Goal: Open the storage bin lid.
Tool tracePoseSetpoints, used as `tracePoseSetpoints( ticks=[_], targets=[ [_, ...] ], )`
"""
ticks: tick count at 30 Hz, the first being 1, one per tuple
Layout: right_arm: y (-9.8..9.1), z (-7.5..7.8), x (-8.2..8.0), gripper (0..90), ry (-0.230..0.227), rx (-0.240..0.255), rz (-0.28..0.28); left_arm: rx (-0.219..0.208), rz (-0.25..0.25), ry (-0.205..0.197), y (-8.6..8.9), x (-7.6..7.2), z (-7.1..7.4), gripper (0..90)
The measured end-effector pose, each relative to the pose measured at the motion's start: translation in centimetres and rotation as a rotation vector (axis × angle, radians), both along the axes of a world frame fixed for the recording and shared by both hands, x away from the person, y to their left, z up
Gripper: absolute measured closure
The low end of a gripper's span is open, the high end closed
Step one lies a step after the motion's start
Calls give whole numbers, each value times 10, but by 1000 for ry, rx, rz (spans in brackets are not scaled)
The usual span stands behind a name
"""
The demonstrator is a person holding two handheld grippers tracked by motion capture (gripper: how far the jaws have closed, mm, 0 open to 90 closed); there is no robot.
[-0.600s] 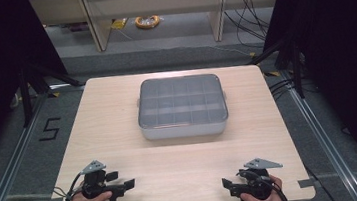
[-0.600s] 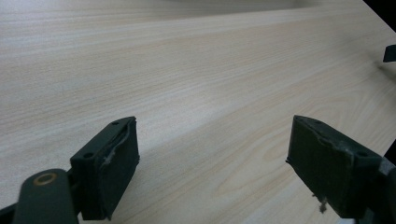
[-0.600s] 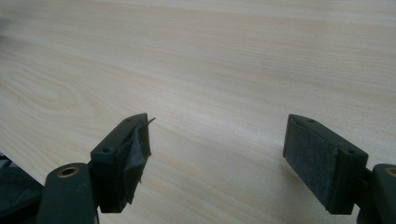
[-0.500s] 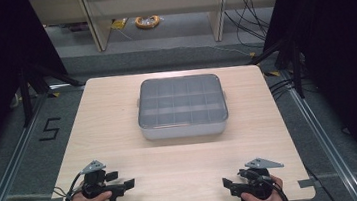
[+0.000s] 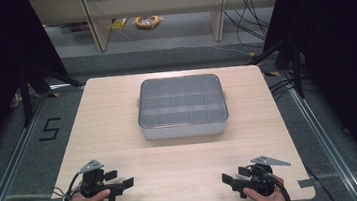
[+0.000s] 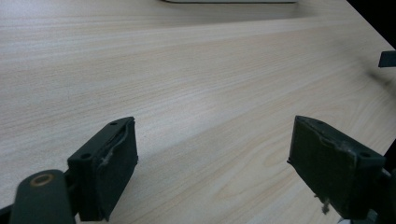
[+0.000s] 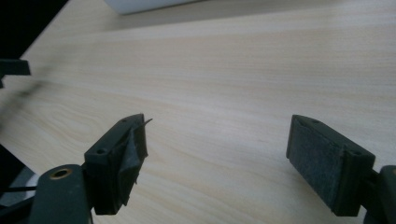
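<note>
A grey compartment box with a translucent lid, closed, sits at the middle of the light wooden table. My left gripper rests low at the table's near left corner, pointing right; its jaws stand wide apart over bare wood in the left gripper view. At the near right corner my right gripper points left, open as well, with nothing between its pads. The box's lower edge peeks in at the top of the left gripper view, and its corner in the right gripper view.
Bare wood lies between the two grippers and the box. The table's front edge runs just under both hands. Black drapes flank the table, and shelving with cables stands on the floor beyond its far edge.
</note>
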State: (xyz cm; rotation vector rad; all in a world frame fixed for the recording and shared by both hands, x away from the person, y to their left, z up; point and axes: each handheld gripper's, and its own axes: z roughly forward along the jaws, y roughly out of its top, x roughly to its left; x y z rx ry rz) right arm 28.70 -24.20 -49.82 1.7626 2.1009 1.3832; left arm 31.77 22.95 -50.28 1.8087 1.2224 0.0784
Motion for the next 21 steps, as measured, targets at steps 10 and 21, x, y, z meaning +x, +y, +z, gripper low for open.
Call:
tracePoseSetpoints(
  ticks=[10, 21],
  targets=[
    [-6, -6, 13, 208, -11, 71, -11, 3, 20, -7, -1, 4, 0, 149],
    [-10, -6, 28, 215, 23, 102, -58, -29, 40, 13, 0, 18, -2, 152]
  ],
)
